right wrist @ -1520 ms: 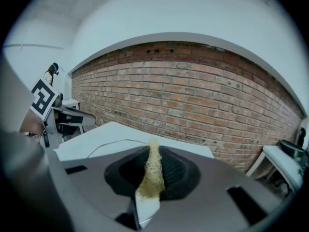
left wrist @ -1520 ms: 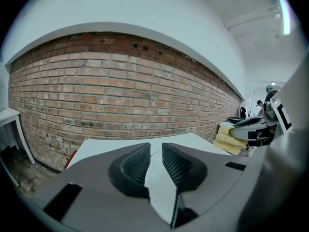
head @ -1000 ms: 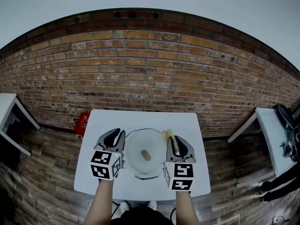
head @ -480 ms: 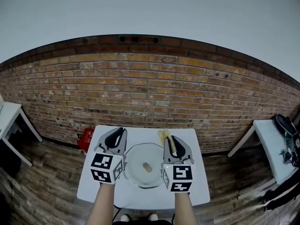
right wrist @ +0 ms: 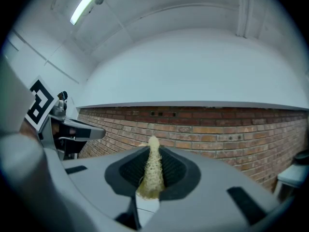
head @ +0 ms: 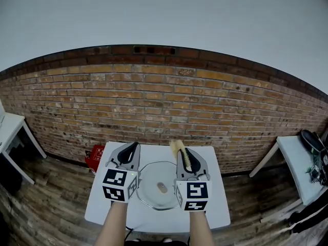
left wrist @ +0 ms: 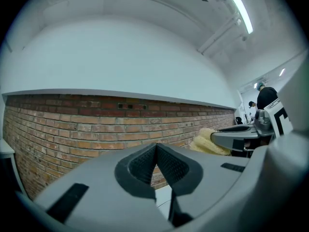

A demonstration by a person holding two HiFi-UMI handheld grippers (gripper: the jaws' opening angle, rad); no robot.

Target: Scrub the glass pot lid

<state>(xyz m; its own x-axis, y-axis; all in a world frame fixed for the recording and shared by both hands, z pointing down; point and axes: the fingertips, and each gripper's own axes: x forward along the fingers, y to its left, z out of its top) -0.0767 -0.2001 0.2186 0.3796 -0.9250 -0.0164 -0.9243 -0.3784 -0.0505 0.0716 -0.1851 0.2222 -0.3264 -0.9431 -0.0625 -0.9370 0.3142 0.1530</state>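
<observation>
**Asker:** What does the head view show?

**Describer:** It looks steeply down on a small white table in front of a brick wall. The glass pot lid lies flat near the table's middle, with its knob facing up. The left gripper is just left of the lid and the right gripper just right of it. Both point toward the far wall. A yellow scrubbing pad sticks out past the far tip of the right one.

**Asker:** And the left gripper view?

**Describer:** The left gripper has just been closing its jaws. Its ribbed pads meet, with nothing between them. It faces the wall, and the yellow pad shows off to the right.

**Asker:** The right gripper view?

**Describer:** The right gripper is clamped on the scrubbing pad, which shows as a thin yellow strip pinched between the dark pads.

**Asker:** How far along is the scrubbing?

**Describer:** I can only judge. The scrubbing pad is off the glass and nothing holds the lid steady. I see no suds or marks on it. This is either before the scrubbing or after it, and I cannot tell which.

**Asker:** Any writing?

**Describer:** None that I can read. The marker cubes carry black-and-white square patterns, not words. A red box on the floor to the table's far left has print too small to make out.
</observation>
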